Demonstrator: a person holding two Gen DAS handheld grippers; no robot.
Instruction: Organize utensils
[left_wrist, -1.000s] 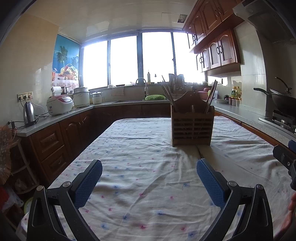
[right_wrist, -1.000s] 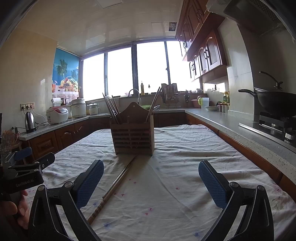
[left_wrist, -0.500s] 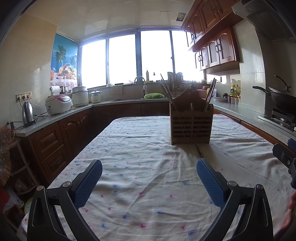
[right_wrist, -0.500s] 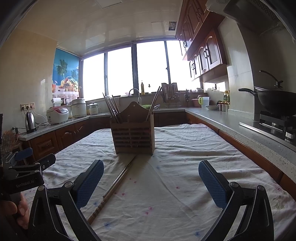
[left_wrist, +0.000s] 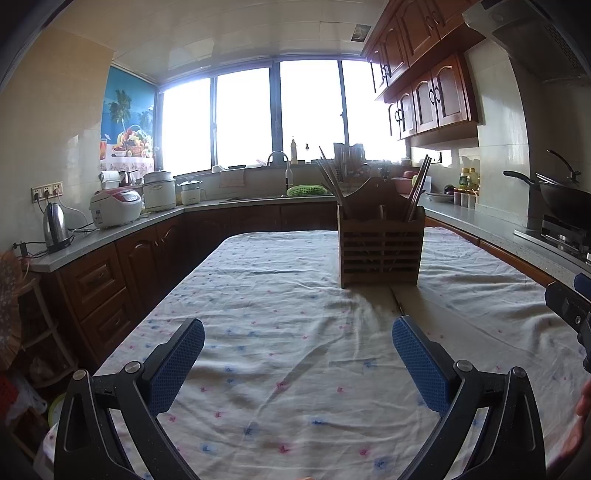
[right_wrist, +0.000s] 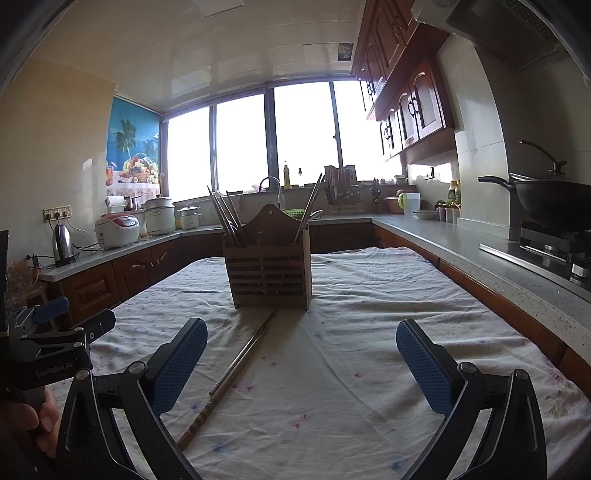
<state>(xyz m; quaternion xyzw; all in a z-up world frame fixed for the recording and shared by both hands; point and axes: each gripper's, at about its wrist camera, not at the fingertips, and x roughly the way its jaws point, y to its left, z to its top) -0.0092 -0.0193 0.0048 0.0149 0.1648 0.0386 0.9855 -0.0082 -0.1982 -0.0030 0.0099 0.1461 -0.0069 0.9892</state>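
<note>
A: Left wrist view — what does it show?

B: The left gripper (left_wrist: 298, 352) is held above a table covered by a white tablecloth (left_wrist: 266, 295) with small coloured dots. Its blue-padded fingers (left_wrist: 176, 365) stand wide apart, with nothing between them. Ahead and slightly to the right of the gripper stands a slatted wooden utensil holder (left_wrist: 380, 243), upright on the cloth, with chopsticks (left_wrist: 417, 192) leaning out of its compartments. At the far right edge, part of the right gripper (left_wrist: 570, 314) is visible.

A: And the right wrist view?

B: The right gripper (right_wrist: 301, 360) also hovers over the cloth, fingers (right_wrist: 424, 369) spread and empty. The same utensil holder (right_wrist: 267, 269) stands ahead, slightly to the left of centre. A loose pair of chopsticks (right_wrist: 236, 369) lies flat on the cloth, running from just in front of the holder's base back toward the gripper's left finger; whether it touches the holder cannot be told. At the left edge, a hand (right_wrist: 26, 421) grips the left gripper's handle.

A: Surroundings?

B: A counter to the right carries a black wok (right_wrist: 550, 203) on a stove; a rice cooker (left_wrist: 115, 206) and a kettle (left_wrist: 55, 227) stand on the counter to the left.
</note>
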